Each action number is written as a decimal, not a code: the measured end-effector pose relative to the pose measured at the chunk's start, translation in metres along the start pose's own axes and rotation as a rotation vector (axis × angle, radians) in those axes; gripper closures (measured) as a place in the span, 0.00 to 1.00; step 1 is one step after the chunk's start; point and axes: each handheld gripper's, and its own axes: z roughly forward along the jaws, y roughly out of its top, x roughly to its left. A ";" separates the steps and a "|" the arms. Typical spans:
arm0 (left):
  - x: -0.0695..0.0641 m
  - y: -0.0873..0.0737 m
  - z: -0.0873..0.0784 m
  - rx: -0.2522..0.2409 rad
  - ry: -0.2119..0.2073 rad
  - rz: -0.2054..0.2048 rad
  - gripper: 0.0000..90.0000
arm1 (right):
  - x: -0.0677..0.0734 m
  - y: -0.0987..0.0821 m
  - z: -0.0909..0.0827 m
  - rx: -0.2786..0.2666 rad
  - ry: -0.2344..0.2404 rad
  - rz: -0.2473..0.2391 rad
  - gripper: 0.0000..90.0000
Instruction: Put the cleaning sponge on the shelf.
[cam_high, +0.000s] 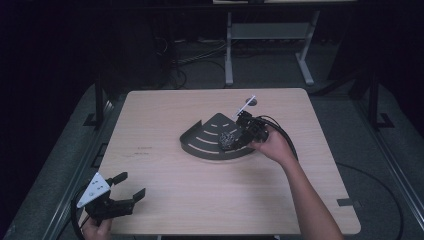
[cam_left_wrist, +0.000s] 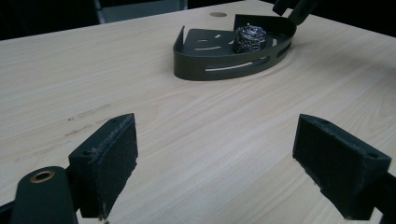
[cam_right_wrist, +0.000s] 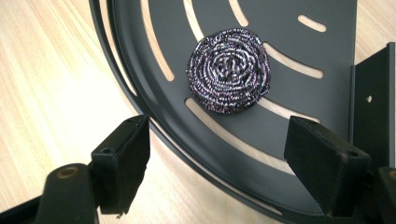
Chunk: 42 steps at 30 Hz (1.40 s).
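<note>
Left gripper (cam_high: 128, 186), lower left, jaws wide, empty. Right gripper (cam_right_wrist: 217, 151) wide above scourer (cam_right_wrist: 229, 70), apparently untouched, in slotted tray (cam_right_wrist: 299, 56).

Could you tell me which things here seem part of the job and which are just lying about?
Likely in use:
- scourer, lying in the tray
- tray, dark and slotted
- right tongs, open, above the scourer

Lying about:
- left tongs, open, over bare table
- white stick beside the hole
- desk frame behind the table
</note>
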 end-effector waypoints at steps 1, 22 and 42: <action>0.000 0.000 0.000 0.001 -0.001 -0.002 0.15 | 0.000 -0.001 -0.001 0.000 -0.002 0.001 0.25; -0.001 0.000 0.001 0.005 -0.002 0.008 0.15 | 0.010 -0.022 -0.014 -0.013 -0.010 -0.020 0.25; -0.001 0.000 0.001 0.007 -0.002 0.010 0.15 | 0.022 -0.033 -0.019 -0.011 0.004 -0.044 0.24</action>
